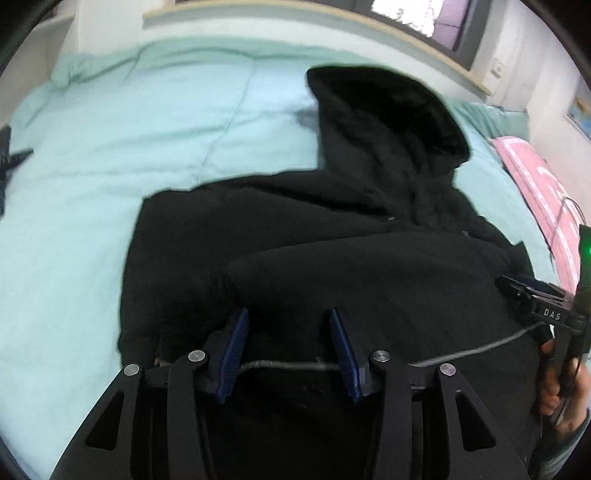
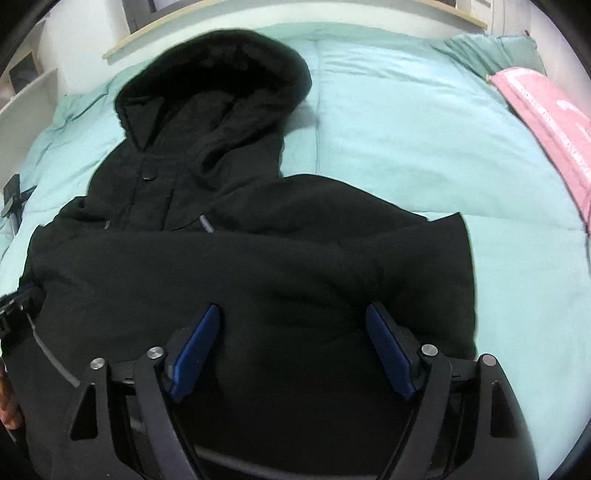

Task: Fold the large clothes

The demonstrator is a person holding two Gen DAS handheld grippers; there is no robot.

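Note:
A large black hooded coat [image 1: 332, 236] lies on a mint-green bed [image 1: 129, 140], hood [image 1: 388, 107] pointing to the far side. Its lower part is folded up over the body as a thick fold [image 2: 258, 266]. My left gripper [image 1: 290, 317] is open, blue pads [image 1: 236, 343] just above the folded coat near its left part. My right gripper [image 2: 293, 314] is open wide over the folded coat [image 2: 207, 177] near its right part, holding nothing. The right gripper also shows at the right edge of the left wrist view [image 1: 517, 291].
A pink pillow or package [image 2: 546, 122] lies at the bed's right side. A green pillow [image 2: 495, 51] sits at the far right corner. A dark tripod-like object [image 2: 13, 199] lies at the bed's left edge. A wooden headboard ledge [image 1: 369, 22] and window are beyond.

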